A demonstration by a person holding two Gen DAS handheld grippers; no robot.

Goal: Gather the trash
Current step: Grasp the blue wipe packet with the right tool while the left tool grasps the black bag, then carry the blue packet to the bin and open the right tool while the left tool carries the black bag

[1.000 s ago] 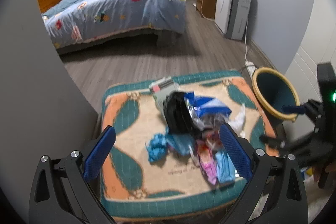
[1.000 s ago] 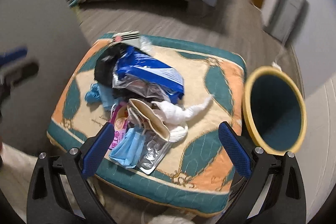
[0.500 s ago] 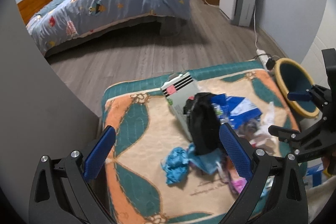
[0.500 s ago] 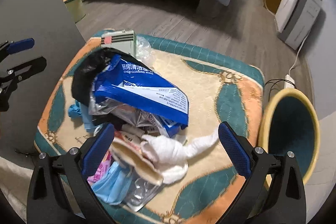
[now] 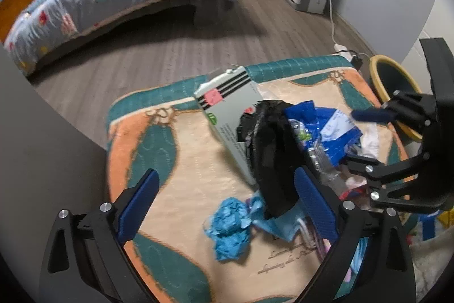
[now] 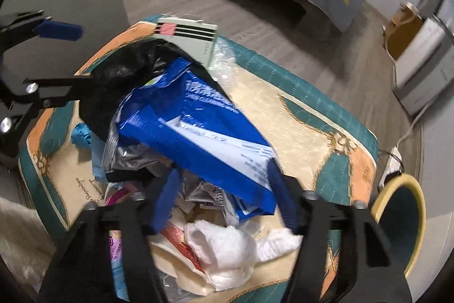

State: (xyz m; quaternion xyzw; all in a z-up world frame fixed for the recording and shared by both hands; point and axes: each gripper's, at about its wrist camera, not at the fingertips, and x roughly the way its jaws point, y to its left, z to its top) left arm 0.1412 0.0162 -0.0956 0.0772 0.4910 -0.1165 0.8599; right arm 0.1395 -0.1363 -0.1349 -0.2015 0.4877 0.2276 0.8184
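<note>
**Barely begun: the heap is all still on the cushion**

Evidently nothing is binned yet; the teal bin with a yellow rim [image 6: 403, 220] looks empty. The right gripper [image 6: 224, 198] is closing around the glossy blue crinkled wipes packet [image 6: 198, 129], above a soft white wad [image 6: 227, 243]. The left gripper [image 5: 227, 206] gapes empty over a crumpled blue glove [image 5: 231, 226], black film bag [image 5: 272, 155] beside its right finger.

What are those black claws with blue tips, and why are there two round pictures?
They are grabbers that a person holds, one in each hand. Each carries a camera looking along its fingers, so you get one picture per hand. The left grabber is open above a cushion piled with trash: a blue wrapper, a black bag, a grey box and a white tissue. The right grabber is closing around the wrapper's end; I can't tell if it grips yet. A yellow-rimmed bin waits beside the cushion.
</note>
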